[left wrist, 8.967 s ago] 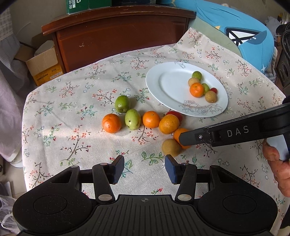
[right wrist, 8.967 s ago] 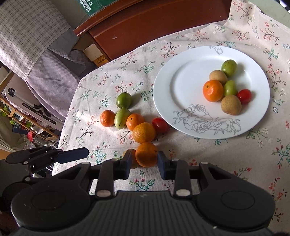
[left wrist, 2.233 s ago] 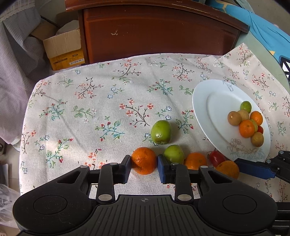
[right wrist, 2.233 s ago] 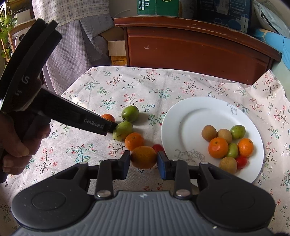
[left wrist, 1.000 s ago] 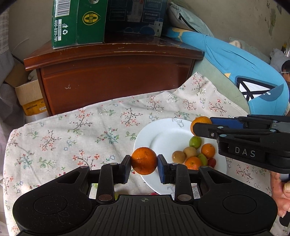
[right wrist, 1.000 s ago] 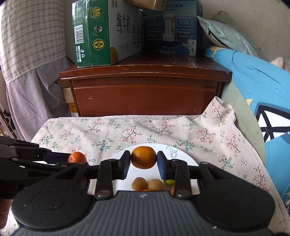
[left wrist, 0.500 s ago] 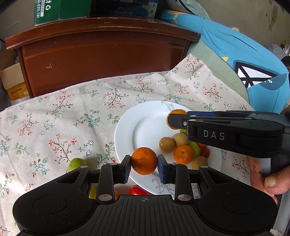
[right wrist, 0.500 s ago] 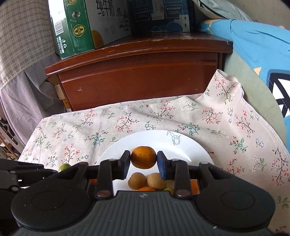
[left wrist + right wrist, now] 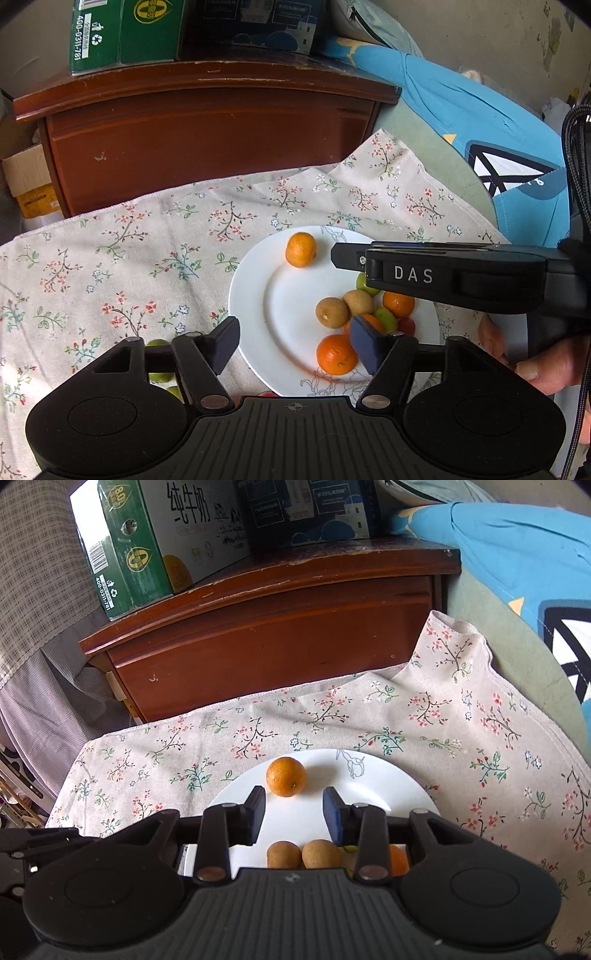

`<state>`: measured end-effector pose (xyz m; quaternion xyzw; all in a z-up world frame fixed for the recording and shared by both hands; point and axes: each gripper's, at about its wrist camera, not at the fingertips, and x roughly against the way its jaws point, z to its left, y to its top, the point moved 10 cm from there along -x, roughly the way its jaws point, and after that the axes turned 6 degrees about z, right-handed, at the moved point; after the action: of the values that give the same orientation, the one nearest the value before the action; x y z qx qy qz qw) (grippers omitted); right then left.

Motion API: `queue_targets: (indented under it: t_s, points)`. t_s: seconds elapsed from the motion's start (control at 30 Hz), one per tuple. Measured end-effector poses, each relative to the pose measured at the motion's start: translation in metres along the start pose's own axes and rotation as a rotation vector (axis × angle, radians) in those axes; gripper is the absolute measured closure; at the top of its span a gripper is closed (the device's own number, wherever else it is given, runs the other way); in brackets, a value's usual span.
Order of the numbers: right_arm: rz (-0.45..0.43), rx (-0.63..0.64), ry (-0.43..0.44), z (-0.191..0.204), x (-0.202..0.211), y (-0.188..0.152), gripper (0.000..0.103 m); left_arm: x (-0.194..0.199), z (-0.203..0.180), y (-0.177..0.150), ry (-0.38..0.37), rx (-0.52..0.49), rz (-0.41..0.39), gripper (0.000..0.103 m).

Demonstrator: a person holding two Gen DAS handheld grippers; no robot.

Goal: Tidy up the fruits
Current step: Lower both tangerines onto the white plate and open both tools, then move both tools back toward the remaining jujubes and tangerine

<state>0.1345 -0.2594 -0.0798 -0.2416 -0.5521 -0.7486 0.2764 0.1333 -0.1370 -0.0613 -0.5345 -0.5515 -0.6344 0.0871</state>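
In the left wrist view my left gripper (image 9: 293, 345) has its jaws opening wide over the near part of the white plate (image 9: 255, 291). An orange (image 9: 336, 354) lies free on the plate beside its right finger. A pile of brown, green, orange and red fruits (image 9: 331, 312) sits just beyond. In the right wrist view my right gripper (image 9: 294, 814) has its jaws opening too. Its orange (image 9: 286, 777) rests on the plate (image 9: 388, 771) just past the fingertips, touching neither pad. Green fruits (image 9: 159, 376) and a red one (image 9: 267, 394) lie on the floral cloth, partly hidden by my left gripper.
A dark wooden cabinet (image 9: 207, 125) stands behind the table with cartons (image 9: 147, 542) on top. A blue cushion (image 9: 480, 122) is at the right and a cardboard box (image 9: 26, 181) at the left. A hand (image 9: 539, 362) holds the right gripper's black body (image 9: 443, 277) above the plate's right side.
Both grippers have let go of their oranges, which now lie on the plate. The left jaws have spread wide, the right ones only a little.
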Motion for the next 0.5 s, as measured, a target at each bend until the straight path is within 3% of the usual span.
queue_targets:
  t_s: [0.13,0.23,0.5]
  points:
    - [-0.012,0.007,-0.001,0.002,0.005,0.003,0.068,0.015,0.01,0.01,0.033,-0.005,-0.011,0.034]
    - [-0.014,0.0,0.016,0.005,0.01,0.002,0.067,0.022,0.023,0.01,0.056,0.02,0.013,0.025]
    - [-0.015,0.033,0.05,0.026,0.027,-0.007,0.067,0.041,0.063,0.006,0.146,0.078,0.041,0.024]
